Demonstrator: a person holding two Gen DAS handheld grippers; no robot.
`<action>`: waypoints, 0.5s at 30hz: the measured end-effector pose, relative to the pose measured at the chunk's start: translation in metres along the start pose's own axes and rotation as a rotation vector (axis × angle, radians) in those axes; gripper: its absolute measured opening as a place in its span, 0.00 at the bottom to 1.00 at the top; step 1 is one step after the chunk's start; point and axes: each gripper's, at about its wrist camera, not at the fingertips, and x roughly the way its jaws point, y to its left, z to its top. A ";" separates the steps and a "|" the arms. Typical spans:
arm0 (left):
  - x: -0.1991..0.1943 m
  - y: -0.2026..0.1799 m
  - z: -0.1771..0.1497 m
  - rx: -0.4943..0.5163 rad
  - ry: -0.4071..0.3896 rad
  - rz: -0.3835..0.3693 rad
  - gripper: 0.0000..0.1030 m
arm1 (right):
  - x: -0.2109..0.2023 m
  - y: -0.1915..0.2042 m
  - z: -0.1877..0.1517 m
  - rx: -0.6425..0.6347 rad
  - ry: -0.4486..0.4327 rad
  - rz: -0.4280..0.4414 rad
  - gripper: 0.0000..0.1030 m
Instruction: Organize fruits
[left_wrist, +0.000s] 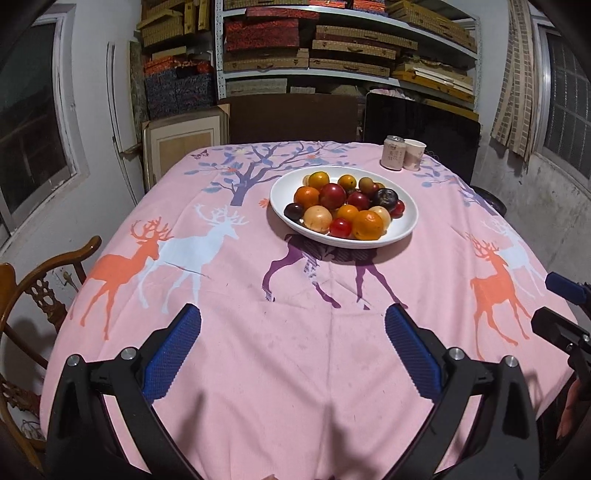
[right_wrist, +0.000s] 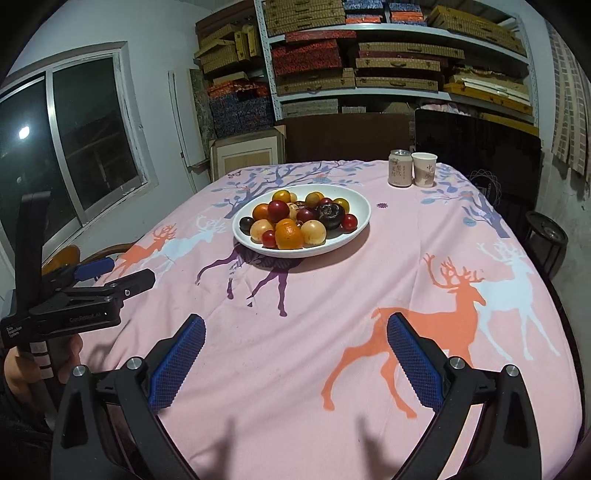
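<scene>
A white oval plate (left_wrist: 404, 225) stands on the pink deer-print tablecloth (left_wrist: 258, 350), piled with several fruits: oranges (left_wrist: 367, 224), red plums (left_wrist: 332, 195), yellow fruits (left_wrist: 317, 218) and a dark mangosteen (left_wrist: 385, 197). The plate (right_wrist: 360, 214) and the fruits (right_wrist: 289, 233) also show in the right wrist view. My left gripper (left_wrist: 293, 321) is open and empty, above the near part of the table, well short of the plate. My right gripper (right_wrist: 295, 328) is open and empty, likewise near the front edge. Each gripper shows at the edge of the other's view.
A drink can (left_wrist: 392, 152) and a paper cup (left_wrist: 413, 154) stand at the far right of the table. A wooden chair (left_wrist: 33, 291) is at the left. Shelves with boxes (left_wrist: 332, 48) and leaning boards fill the back wall. A dark stool (right_wrist: 546, 236) stands at the right.
</scene>
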 end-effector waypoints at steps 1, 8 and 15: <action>-0.007 -0.003 -0.001 0.012 -0.008 0.010 0.95 | -0.005 0.001 -0.003 -0.005 -0.006 -0.007 0.97; -0.046 -0.019 -0.007 0.070 -0.065 0.013 0.95 | -0.023 0.009 -0.010 -0.021 -0.025 -0.010 0.96; -0.064 -0.026 -0.009 0.079 -0.094 0.034 0.95 | -0.036 0.012 -0.015 -0.026 -0.043 -0.015 0.96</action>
